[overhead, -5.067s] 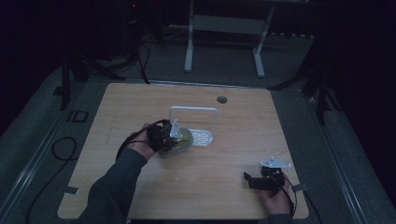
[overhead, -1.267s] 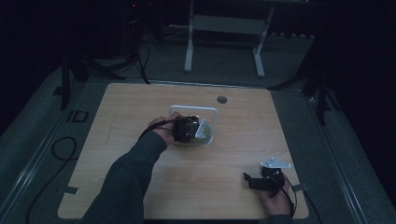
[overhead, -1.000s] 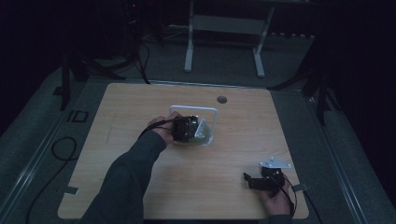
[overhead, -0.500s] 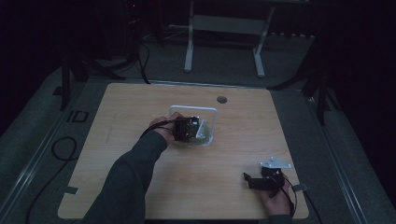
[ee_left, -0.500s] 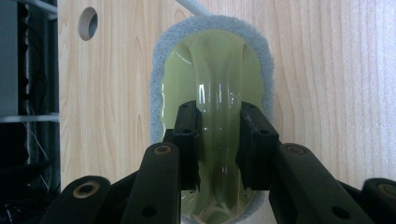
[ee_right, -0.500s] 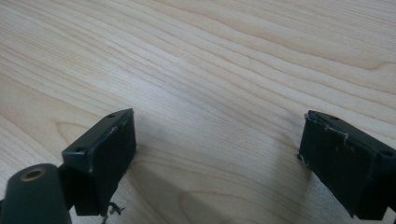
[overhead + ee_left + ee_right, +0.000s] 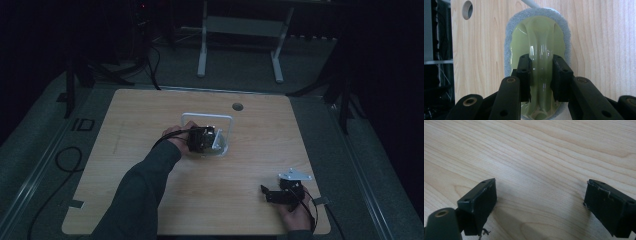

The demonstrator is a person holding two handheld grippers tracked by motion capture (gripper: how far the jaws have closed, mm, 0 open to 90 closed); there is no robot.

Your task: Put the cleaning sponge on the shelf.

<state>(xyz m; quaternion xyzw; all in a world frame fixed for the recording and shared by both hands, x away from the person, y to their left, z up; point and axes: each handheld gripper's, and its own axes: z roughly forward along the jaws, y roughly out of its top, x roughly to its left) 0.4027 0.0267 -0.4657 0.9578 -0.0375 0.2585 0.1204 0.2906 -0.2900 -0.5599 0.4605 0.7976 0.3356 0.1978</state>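
A green scrubber (image 7: 536, 35) with a grey foam rim lies over the wooden table (image 7: 599, 37). My left gripper (image 7: 541, 65) is shut on the raised ridge along its middle, one pad on each side. In the high view the left gripper (image 7: 202, 139) holds the scrubber (image 7: 219, 145) at the front of a white wire frame (image 7: 207, 117) near the table's middle. My right gripper (image 7: 272, 194) rests low at the front right of the table. Its jaws stand wide apart in the right gripper view (image 7: 541, 195), with bare wood between them.
A round cable hole (image 7: 237, 106) sits in the table behind the white frame. A white stand (image 7: 240, 30) is on the dark floor beyond the table. A cable (image 7: 62, 160) lies on the floor at the left.
Since about five seconds ago my left gripper has carried the scrubber to the right, up to the white frame. Over the last second it has barely shifted. The right gripper has stayed put.
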